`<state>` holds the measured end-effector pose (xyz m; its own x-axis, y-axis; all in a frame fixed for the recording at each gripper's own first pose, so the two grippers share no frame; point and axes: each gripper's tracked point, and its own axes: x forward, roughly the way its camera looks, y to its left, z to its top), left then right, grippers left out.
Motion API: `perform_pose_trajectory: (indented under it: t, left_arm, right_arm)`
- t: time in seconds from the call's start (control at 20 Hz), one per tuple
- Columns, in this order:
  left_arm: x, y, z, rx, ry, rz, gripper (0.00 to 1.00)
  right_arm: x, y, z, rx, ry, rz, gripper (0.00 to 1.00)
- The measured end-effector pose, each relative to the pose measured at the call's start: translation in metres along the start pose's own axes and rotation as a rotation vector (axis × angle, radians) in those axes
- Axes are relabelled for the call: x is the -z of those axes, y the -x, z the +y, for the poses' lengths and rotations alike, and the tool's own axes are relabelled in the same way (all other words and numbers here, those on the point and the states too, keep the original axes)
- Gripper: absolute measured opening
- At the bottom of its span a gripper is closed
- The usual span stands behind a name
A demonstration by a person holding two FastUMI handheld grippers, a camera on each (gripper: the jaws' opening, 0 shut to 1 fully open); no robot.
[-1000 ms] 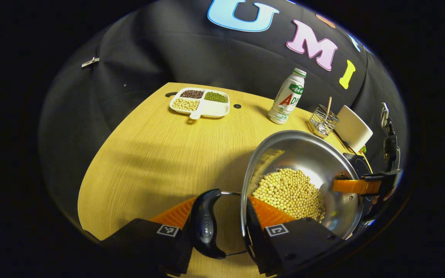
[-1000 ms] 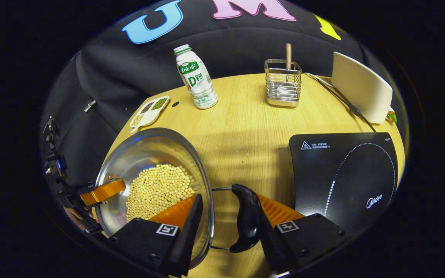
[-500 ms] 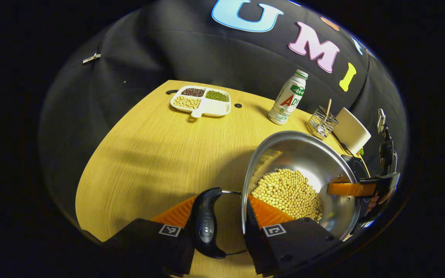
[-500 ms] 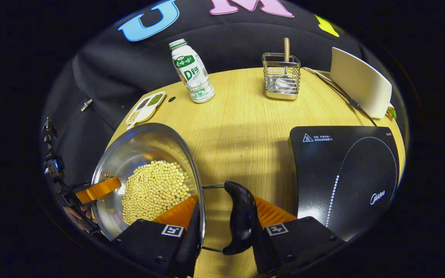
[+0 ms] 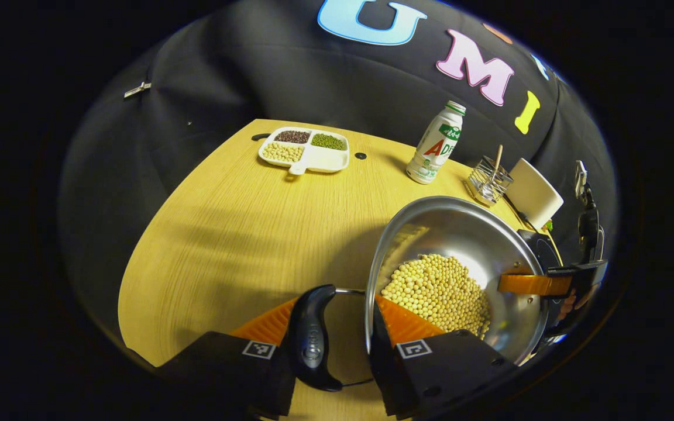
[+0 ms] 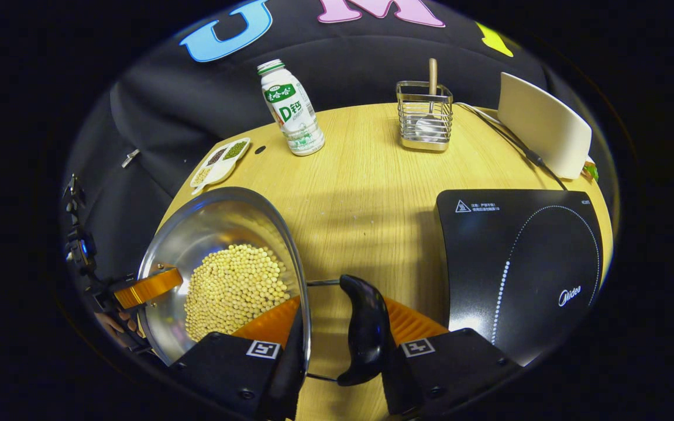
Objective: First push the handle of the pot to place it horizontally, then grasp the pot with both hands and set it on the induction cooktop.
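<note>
Steel pot (image 5: 460, 234) of soybeans (image 5: 439, 292) hangs between both tools, beside the induction cooktop (image 6: 524, 257), whose far half it hides in the left gripper view. Left gripper (image 5: 337, 327) and right gripper (image 6: 337, 327) each straddle the rim and a black side handle (image 6: 366, 327); firm pinching I cannot confirm. Pale wooden table (image 6: 366, 187), black cloth wall behind.
</note>
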<state>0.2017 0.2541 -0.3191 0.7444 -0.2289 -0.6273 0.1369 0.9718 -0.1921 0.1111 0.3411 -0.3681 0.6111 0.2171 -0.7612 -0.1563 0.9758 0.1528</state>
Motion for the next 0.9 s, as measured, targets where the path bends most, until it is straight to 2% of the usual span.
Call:
perform_pose_trajectory:
  t: [0.05,0.15,0.2,0.55,0.6,0.65,0.7,0.85,0.9]
  left_arm:
    - [-0.001,0.003,-0.001,0.000,0.004,0.000,0.60]
    - [-0.003,0.010,-0.005,-0.003,0.000,-0.005,0.60]
    - [-0.006,0.015,-0.007,-0.007,-0.010,-0.011,0.60]
    - [-0.022,0.057,-0.036,-0.019,-0.026,-0.031,0.60]
    - [-0.023,0.063,-0.043,-0.017,-0.029,-0.035,0.60]
    - [-0.025,0.068,-0.050,-0.015,-0.032,-0.035,0.60]
    - [-0.026,0.073,-0.058,-0.011,-0.030,-0.036,0.60]
    - [-0.029,0.084,-0.086,-0.002,-0.035,-0.036,0.60]
    - [-0.031,0.087,-0.096,-0.002,-0.039,-0.040,0.60]
  right_arm:
    - [-0.001,0.004,0.000,-0.001,0.002,-0.004,0.55]
    - [-0.005,0.012,0.001,-0.005,0.001,-0.018,0.63]
    - [-0.006,0.018,0.002,-0.010,-0.002,-0.019,0.60]
    - [-0.020,0.064,-0.006,-0.030,-0.014,-0.041,0.59]
    - [-0.023,0.072,-0.008,-0.031,-0.011,-0.047,0.55]
    - [-0.026,0.081,-0.013,-0.030,-0.007,-0.057,0.55]
    - [-0.028,0.089,-0.018,-0.028,-0.009,-0.062,0.60]
    - [-0.036,0.114,-0.037,-0.026,-0.020,-0.077,0.59]
    - [-0.038,0.121,-0.045,-0.025,-0.023,-0.081,0.55]
